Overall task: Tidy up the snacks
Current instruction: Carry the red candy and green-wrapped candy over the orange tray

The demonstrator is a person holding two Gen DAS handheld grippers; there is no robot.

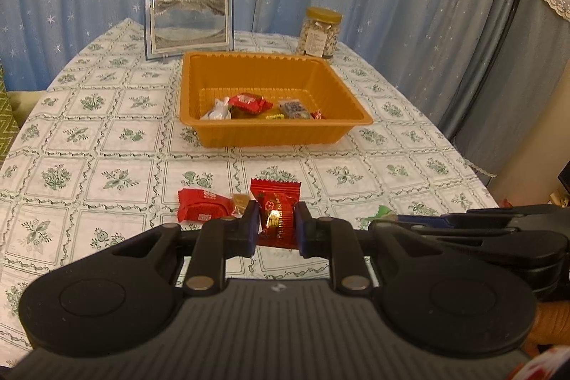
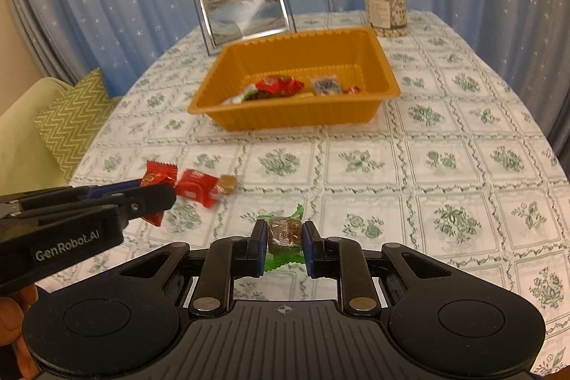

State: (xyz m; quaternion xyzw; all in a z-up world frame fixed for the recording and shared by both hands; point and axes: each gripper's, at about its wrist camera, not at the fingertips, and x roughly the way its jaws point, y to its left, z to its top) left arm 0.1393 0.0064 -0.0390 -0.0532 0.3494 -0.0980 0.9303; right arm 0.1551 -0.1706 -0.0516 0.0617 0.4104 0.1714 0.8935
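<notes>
The job looks partly done: ahead of both grippers the orange tray (image 1: 274, 66) already holds several wrapped snacks, the left gripper (image 1: 277, 226) is clamped on a red-wrapped candy (image 1: 276, 202), the right gripper (image 2: 284, 243) pinches a green-wrapped sweet (image 2: 283, 232), and two pieces remain on the tablecloth (image 2: 427, 138). The left wrist view shows that flat red packet (image 1: 199, 209) and small brown candy (image 1: 239, 202) just left of its fingers. The right wrist view alone shows the green sweet's brown filling and the left gripper side-on.
</notes>
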